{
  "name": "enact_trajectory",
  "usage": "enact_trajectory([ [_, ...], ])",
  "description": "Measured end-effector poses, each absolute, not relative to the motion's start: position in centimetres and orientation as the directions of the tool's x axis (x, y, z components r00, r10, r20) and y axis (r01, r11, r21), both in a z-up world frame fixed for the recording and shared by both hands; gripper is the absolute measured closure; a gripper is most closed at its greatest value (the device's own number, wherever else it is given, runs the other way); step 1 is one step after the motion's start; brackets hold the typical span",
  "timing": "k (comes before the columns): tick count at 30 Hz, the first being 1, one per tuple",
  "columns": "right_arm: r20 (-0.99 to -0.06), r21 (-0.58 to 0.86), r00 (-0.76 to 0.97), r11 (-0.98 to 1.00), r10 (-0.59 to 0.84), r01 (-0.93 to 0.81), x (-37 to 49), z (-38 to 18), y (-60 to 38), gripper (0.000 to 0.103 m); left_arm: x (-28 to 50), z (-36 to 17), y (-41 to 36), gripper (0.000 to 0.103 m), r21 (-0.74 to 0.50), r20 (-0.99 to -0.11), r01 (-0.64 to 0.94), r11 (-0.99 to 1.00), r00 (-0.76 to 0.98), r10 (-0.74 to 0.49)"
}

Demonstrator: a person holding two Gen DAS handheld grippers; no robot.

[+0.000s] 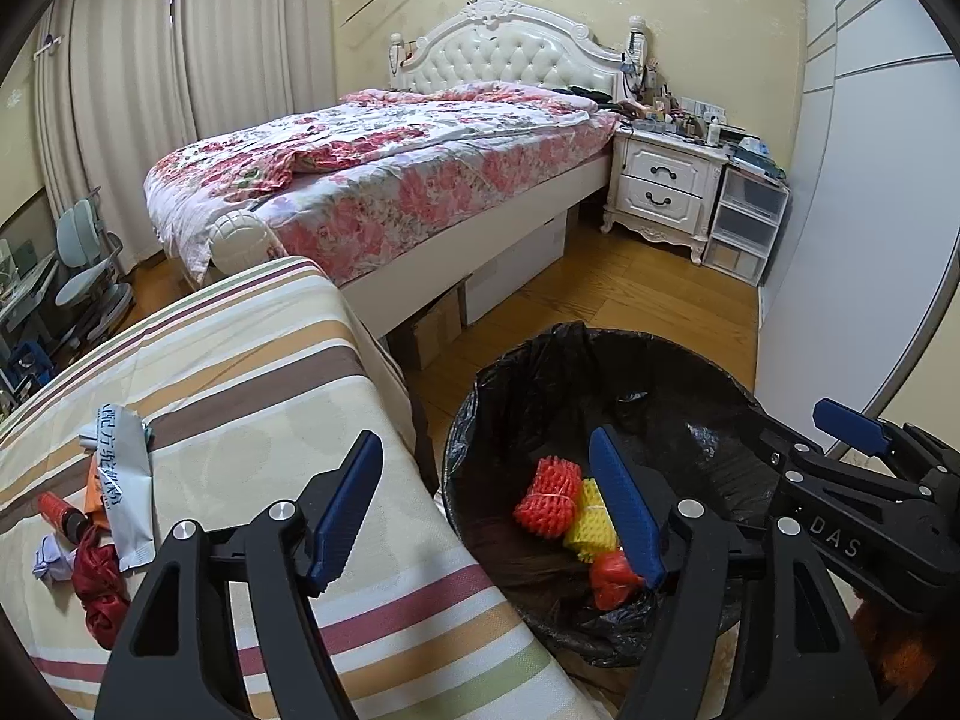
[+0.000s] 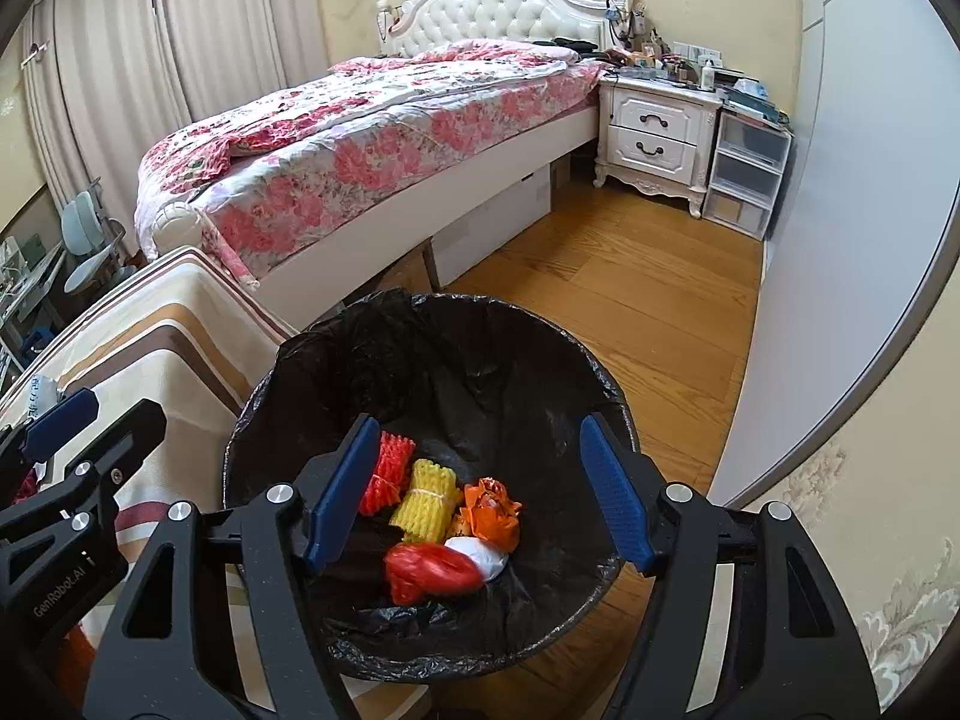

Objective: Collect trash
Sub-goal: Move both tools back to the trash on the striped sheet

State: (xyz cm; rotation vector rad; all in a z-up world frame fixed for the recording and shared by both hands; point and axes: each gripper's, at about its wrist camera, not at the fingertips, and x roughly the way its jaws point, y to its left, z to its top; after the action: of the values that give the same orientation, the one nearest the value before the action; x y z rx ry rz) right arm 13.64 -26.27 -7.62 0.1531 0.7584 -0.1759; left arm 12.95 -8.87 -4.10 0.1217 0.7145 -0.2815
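A: Where's the trash?

B: Most of it lies at the bottom of the bin [image 2: 420, 324], a round one lined with a black bag that folds over the rim. Inside there's a red foam net [image 2: 387, 471] bunched and ribbed, with a yellow foam net [image 2: 426, 501] touching it at its 4 o'clock. At the yellow one's 3 o'clock sits a crumpled orange wrapper [image 2: 493, 507]. Below those, a red plastic bag [image 2: 429, 570] twisted into a lump, with a white wad [image 2: 483, 558] tucked against it at 3 o'clock.

A: And the grippers?

B: The right gripper [image 2: 477, 495] hangs over the bin mouth, its blue pads set wide apart with nothing between them but the view down onto the trash. The left gripper [image 1: 486, 510] is at the bin's 9 o'clock, straddling the bin rim and the edge of the striped cloth [image 1: 252, 360]; its jaws are also well open and empty.

A: Anything uncollected?

B: Yes, on the striped cloth, at 9 o'clock from the left gripper: a silver-grey sachet [image 1: 123, 480] with printed characters, lying flat; an orange scrap [image 1: 96, 492] under it; a small red tube [image 1: 60, 516]; a crumpled white paper [image 1: 51, 558]; and a dark red ribbon-like bundle [image 1: 99, 588] at the sachet's 6 o'clock.

A: Farther out?

B: Wooden floor [image 2: 630, 312] around the bin, a bed [image 2: 372, 138] with a pink floral quilt at 12 o'clock, and a white nightstand [image 2: 654, 132] at 1 o'clock.
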Motion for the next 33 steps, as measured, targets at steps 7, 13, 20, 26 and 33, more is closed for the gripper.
enact_trajectory([
  [7,-0.692,0.066,0.715,0.978,-0.097,0.196,12.9,-7.4,-25.1,0.034,12.2,-3.6,-7.0,0.031,-0.001,-0.657,0.258,0.966,0.728,-0.195],
  [13,-0.696,0.064,0.714,0.984,-0.073,0.163,12.6,-7.2,-23.2,0.034,11.1,-3.0,-4.4,0.03,-0.01,-0.654,0.207,0.978,0.738,-0.164],
  [20,-0.694,0.061,0.719,0.992,-0.036,0.109,12.1,-6.9,-20.2,0.034,9.8,-2.7,-0.8,0.029,-0.008,-0.651,0.141,0.99,0.751,-0.112],
  [26,-0.69,0.058,0.724,0.997,0.006,0.046,11.8,-6.5,-17.0,0.034,8.6,-2.5,2.9,0.029,0.006,-0.644,0.071,0.997,0.764,-0.05],
  [33,-0.693,0.068,0.717,0.997,0.07,-0.032,11.6,-6.3,-12.7,0.034,7.4,-2.8,8.0,0.029,0.033,-0.644,-0.024,0.999,0.764,0.04],
])
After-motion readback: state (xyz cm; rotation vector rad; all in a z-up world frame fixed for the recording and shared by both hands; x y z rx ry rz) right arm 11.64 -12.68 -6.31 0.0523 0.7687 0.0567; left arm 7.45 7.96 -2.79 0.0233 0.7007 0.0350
